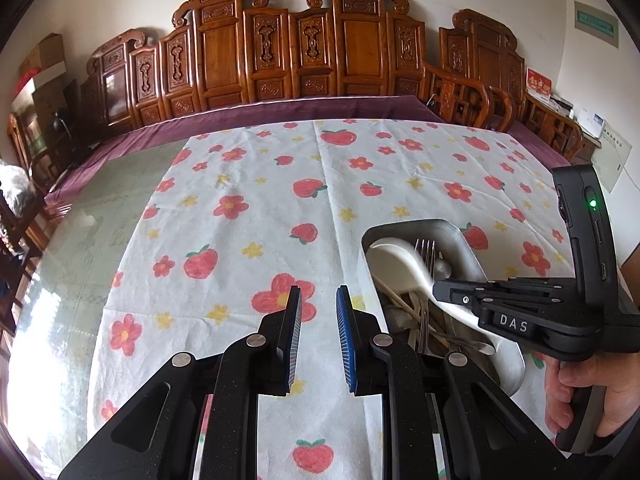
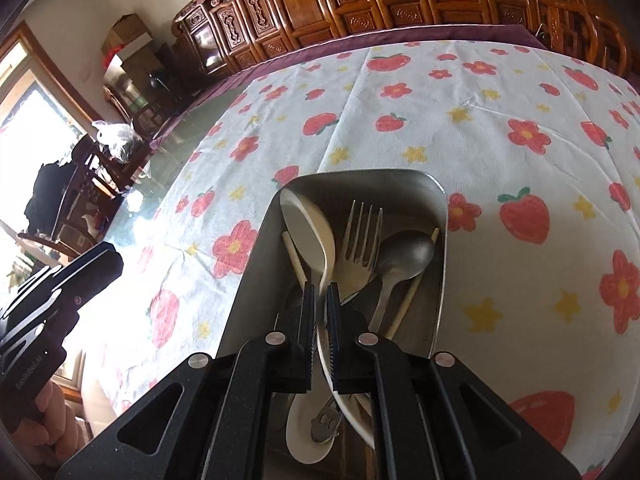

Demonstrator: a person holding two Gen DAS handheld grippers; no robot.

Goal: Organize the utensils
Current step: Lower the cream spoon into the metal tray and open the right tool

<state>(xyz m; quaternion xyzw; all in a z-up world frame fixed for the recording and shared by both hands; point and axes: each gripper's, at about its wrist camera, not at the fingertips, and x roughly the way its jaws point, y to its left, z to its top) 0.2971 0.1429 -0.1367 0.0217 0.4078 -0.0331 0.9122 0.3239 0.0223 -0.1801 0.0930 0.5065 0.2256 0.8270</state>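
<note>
The right gripper [image 2: 320, 292] points steeply down into the metal tray [image 2: 256, 248], its jaws close together with the handle of the white ceramic spoon [image 2: 310, 236] running between them. The pads seem to be just off the handle rather than pressing on it, though the narrow gap makes that hard to judge. The spoon's bowl lies toward the tray's far left corner, blurred at its edge. Beside it in the tray lie a metal fork [image 2: 360, 240], a metal spoon [image 2: 404, 256] and pale chopsticks [image 2: 294, 258] — all lengthwise, overlapping.

In the left wrist view the right gripper [image 1: 434, 290] reaches in from the right, roughly level across the picture, and a hand [image 1: 592, 396] wraps its grip at the lower right edge. The left gripper [image 1: 318, 296] hangs over the flowered tablecloth [image 1: 240, 200] just left of the tray [image 1: 460, 228], tilted downward, jaws a little apart with nothing between them — only cloth shows in the gap. Its holder's fingers [image 2: 52, 412] appear at the lower left of the right wrist view.
</note>
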